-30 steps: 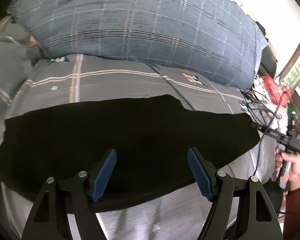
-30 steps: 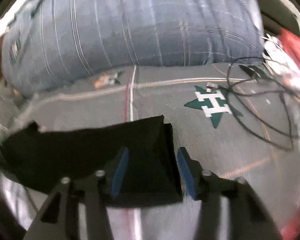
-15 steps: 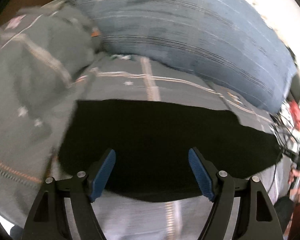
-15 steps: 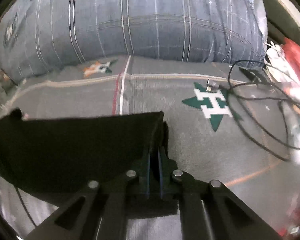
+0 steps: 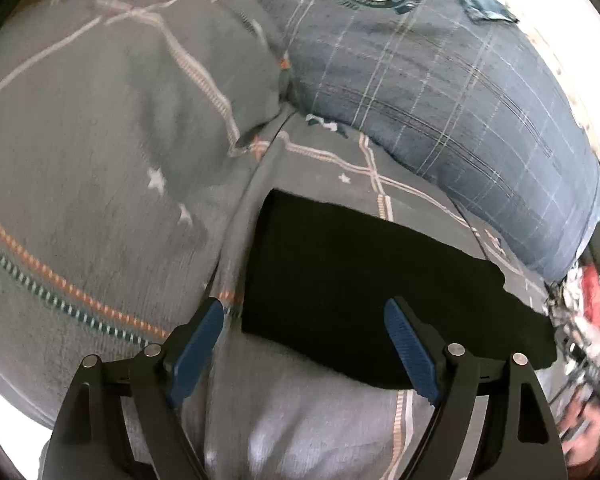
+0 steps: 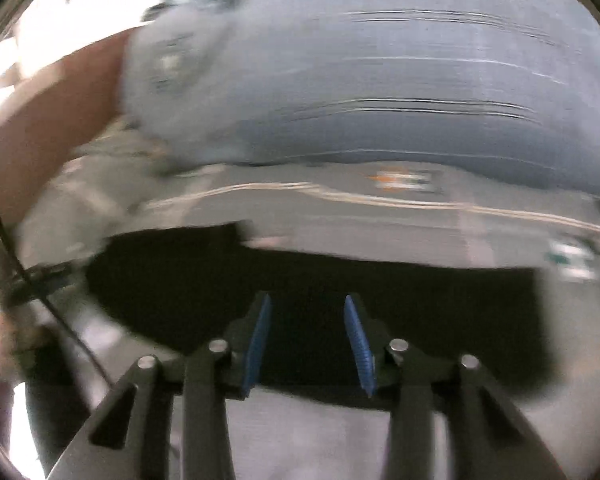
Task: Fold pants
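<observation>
Right gripper [image 6: 306, 340]: it had clamped the pants' end 0.5 s ago; its jaws stood apart, cloth let go.
Left gripper [image 5: 304, 344]: jaws spread wide, empty, swung to the other end.
Pants [image 5: 360, 280]: flat on the bedsheet [image 5: 100, 200], just ahead of both.
Meaning: fold probably laid down.

The pants [image 5: 364, 292] are lying flat on the bedsheet [image 5: 300, 412], stretching from just ahead of the left gripper [image 5: 304, 344] off to its right. Behind them a big pillow [image 5: 440, 92] is resting on the sheet. A second cushion [image 5: 100, 140] is sitting to that gripper's left. The right gripper [image 6: 306, 340] is hanging over the pants' near edge.
</observation>
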`<action>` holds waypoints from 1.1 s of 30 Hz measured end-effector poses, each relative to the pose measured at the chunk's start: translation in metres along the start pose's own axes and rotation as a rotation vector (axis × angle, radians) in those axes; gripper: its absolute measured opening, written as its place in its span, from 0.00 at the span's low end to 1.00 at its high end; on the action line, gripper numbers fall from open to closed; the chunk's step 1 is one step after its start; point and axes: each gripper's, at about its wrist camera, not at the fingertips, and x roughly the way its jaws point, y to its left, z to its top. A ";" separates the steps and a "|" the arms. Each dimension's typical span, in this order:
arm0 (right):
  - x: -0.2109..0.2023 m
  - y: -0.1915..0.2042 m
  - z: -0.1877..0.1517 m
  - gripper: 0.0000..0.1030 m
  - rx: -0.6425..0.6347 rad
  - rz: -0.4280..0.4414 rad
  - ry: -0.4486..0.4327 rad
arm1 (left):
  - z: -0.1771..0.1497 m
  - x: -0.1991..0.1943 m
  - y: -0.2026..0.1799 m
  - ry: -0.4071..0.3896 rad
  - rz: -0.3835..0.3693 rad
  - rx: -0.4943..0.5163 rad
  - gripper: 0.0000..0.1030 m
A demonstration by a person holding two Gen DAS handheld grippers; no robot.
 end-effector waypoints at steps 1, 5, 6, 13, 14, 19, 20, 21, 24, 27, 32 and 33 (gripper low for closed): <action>0.006 0.019 -0.003 0.43 -0.041 0.048 0.002 | 0.000 0.000 0.001 0.000 0.005 -0.005 0.80; 0.037 0.090 -0.017 0.43 -0.204 0.175 0.029 | 0.003 0.005 -0.004 0.000 0.004 0.017 0.80; 0.047 0.109 -0.021 0.43 -0.247 0.202 0.039 | 0.003 0.007 -0.007 0.004 0.004 0.022 0.80; 0.096 0.182 -0.034 0.41 -0.450 0.196 0.041 | 0.004 0.022 -0.018 0.003 0.034 0.078 0.80; 0.104 0.187 -0.036 0.41 -0.477 0.180 0.051 | 0.004 0.024 -0.019 0.003 0.039 0.086 0.80; 0.109 0.186 -0.031 0.05 -0.453 0.169 0.068 | 0.005 0.026 -0.021 -0.004 0.049 0.108 0.80; 0.106 0.184 -0.028 0.05 -0.428 0.184 0.068 | 0.005 0.026 -0.021 -0.006 0.052 0.109 0.80; 0.101 0.183 -0.025 0.05 -0.417 0.194 0.062 | 0.005 0.025 -0.021 -0.011 0.054 0.111 0.80; 0.094 0.188 -0.025 0.05 -0.417 0.207 0.050 | 0.004 0.027 -0.018 -0.013 0.055 0.109 0.80; 0.110 0.188 -0.036 0.09 -0.419 0.189 0.105 | 0.002 0.034 -0.016 0.005 0.068 0.101 0.80; 0.106 0.181 -0.037 0.25 -0.343 0.235 0.129 | 0.003 0.029 -0.018 -0.003 0.081 0.113 0.80; 0.102 0.179 -0.036 0.26 -0.335 0.242 0.127 | 0.004 0.027 -0.020 -0.011 0.090 0.121 0.80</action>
